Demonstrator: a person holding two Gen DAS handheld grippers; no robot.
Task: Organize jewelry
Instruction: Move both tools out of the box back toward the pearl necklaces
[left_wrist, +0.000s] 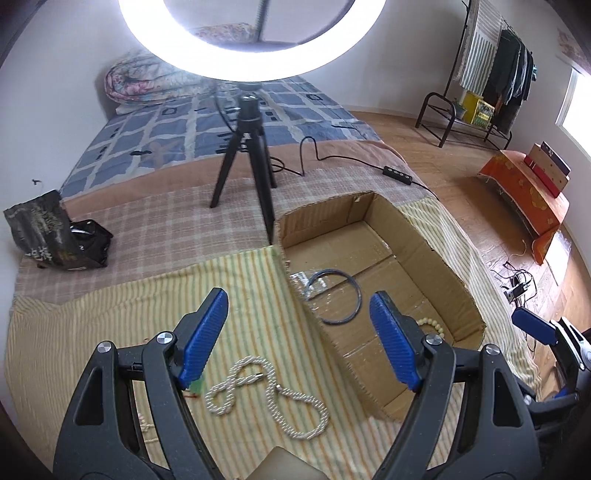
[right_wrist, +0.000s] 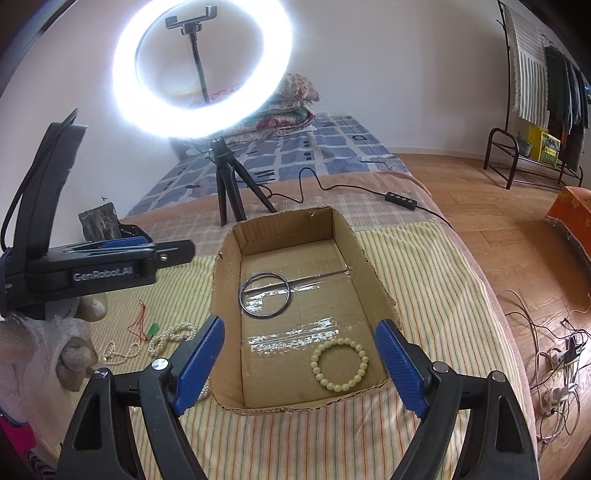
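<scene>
Item 1: bed with blue patchwork cover (left_wrist: 207, 125), filling the upper middle of my left view; a yellow striped cloth (left_wrist: 110, 317) is spread over its near end.

Item 2: white glowing ring light (right_wrist: 201, 70) on a black tripod, upper left of my right view, standing behind the box.

Item 3: open shallow brown cardboard box (right_wrist: 227, 258), centre of my right view, resting on the striped cloth.

Item 4: my left gripper (left_wrist: 299, 339), blue-padded black fingers spread wide and holding nothing, low centre of its own view, hanging above the cloth and the box's left wall. In the right view it shows side-on at middle left (right_wrist: 162, 247).

Item 5: my right gripper (right_wrist: 299, 363), fingers likewise spread wide and empty, straddling the near part of the box.

Item 6: white twisted pearl rope necklace (left_wrist: 266, 398), looped on the striped cloth outside the box, lower centre of the left view, between my left fingers.

Item 7: thin dark metal bangle (right_wrist: 265, 294), flat on the box floor, mid-box.

Item 8: cream beaded bracelet (right_wrist: 340, 363), box floor, near right corner.

Item 9: thin pearl strand (right_wrist: 122, 352) and a small green charm on red cord (right_wrist: 151, 329), on the cloth left of the box.
</scene>
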